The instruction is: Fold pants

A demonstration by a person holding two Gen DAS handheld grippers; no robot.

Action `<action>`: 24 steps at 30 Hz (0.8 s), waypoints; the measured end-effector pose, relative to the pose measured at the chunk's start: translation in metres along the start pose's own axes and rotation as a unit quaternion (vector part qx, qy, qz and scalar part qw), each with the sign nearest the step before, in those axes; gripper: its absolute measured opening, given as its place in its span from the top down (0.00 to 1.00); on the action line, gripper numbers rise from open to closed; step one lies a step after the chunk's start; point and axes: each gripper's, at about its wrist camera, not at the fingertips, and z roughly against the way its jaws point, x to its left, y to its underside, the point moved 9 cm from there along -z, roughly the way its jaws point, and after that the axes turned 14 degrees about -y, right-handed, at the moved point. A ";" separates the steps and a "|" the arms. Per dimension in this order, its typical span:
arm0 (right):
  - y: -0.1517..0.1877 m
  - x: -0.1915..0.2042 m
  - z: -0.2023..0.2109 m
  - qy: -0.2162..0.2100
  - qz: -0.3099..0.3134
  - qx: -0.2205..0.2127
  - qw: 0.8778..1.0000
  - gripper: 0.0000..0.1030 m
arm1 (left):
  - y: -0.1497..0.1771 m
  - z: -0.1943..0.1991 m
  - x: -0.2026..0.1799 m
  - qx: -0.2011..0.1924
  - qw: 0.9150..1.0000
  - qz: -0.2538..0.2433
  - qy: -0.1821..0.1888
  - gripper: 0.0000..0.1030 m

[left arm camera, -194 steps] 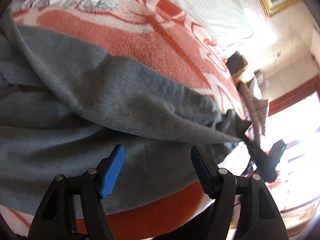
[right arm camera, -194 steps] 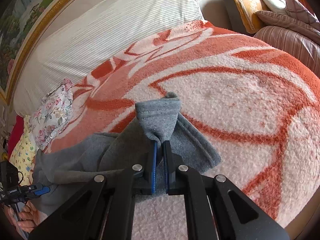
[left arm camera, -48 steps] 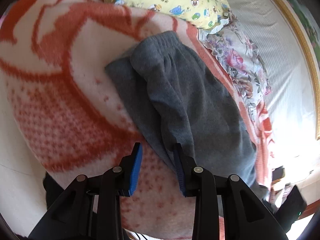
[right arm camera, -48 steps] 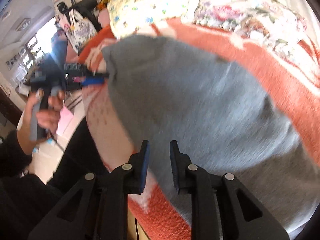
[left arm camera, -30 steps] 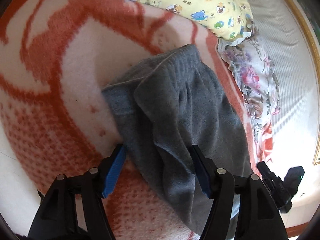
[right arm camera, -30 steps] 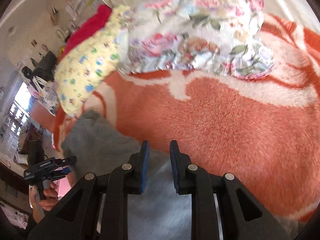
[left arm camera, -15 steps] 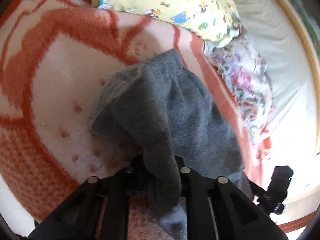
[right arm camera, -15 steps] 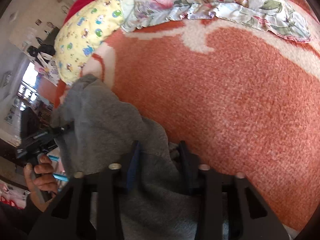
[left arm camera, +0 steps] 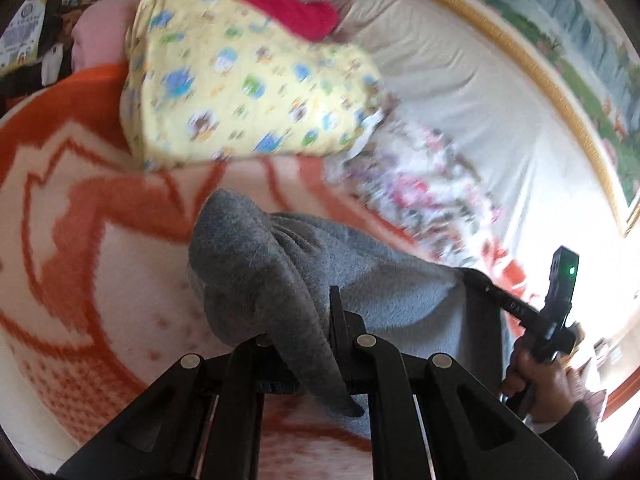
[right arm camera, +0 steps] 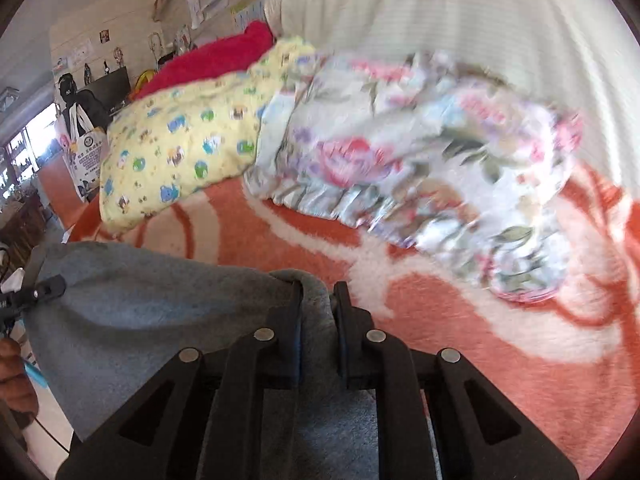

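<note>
The grey fleece pants (left arm camera: 380, 280) hang between my two grippers above an orange and white blanket (left arm camera: 100, 280). My left gripper (left arm camera: 316, 320) is shut on one bunched edge, and folds of cloth drape over its fingers. The right gripper (right arm camera: 318, 308) has its jaws closing on another edge of the pants (right arm camera: 140, 312), with cloth pinched between the pads. In the left wrist view the right gripper (left arm camera: 520, 308) shows at the far side of the cloth, held by a hand (left arm camera: 536, 376). The left gripper (right arm camera: 36, 292) appears at the left edge of the right wrist view.
A yellow cartoon-print pillow (left arm camera: 240, 92) and a floral pillow (right arm camera: 420, 160) lie at the head of the bed, with a red cloth (left arm camera: 288, 4) behind them. A white padded headboard (left arm camera: 480, 112) and a gold-framed picture (left arm camera: 560, 40) rise beyond. A printed bag (right arm camera: 86, 148) stands off the bed.
My left jaws went from wide open around the pants' edge to shut on it and rose. The right jaws closed on cloth too. The pants now stretch lifted between both grippers.
</note>
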 end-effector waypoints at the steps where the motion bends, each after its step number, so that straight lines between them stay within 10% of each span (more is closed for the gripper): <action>1: 0.008 -0.002 -0.013 0.000 -0.003 0.017 1.000 0.86 | 0.006 -0.009 0.006 0.010 1.000 0.002 -0.003 0.92; 5: 0.034 -0.015 -0.044 0.005 -0.024 0.050 0.998 0.82 | 0.026 -0.027 0.028 0.029 0.999 -0.004 -0.018 0.91; 9: 0.033 -0.026 -0.033 0.010 -0.060 0.032 0.998 0.55 | 0.040 -0.040 0.044 0.049 0.998 -0.005 -0.031 0.80; 17: 0.027 -0.004 0.053 -0.004 -0.065 -0.034 0.997 0.53 | 0.021 -0.001 0.052 0.018 0.999 -0.017 -0.042 0.73; 22: 0.046 -0.001 0.083 -0.004 -0.080 -0.041 0.996 0.44 | 0.026 -0.027 0.043 0.070 0.996 -0.034 -0.046 0.47; 23: 0.049 -0.002 0.082 -0.002 -0.085 -0.037 0.996 0.44 | 0.027 -0.035 0.043 0.081 0.995 -0.029 -0.055 0.49; 24: 0.051 -0.002 0.082 0.000 -0.091 -0.035 0.995 0.44 | 0.025 -0.037 0.042 0.076 0.995 -0.027 -0.063 0.74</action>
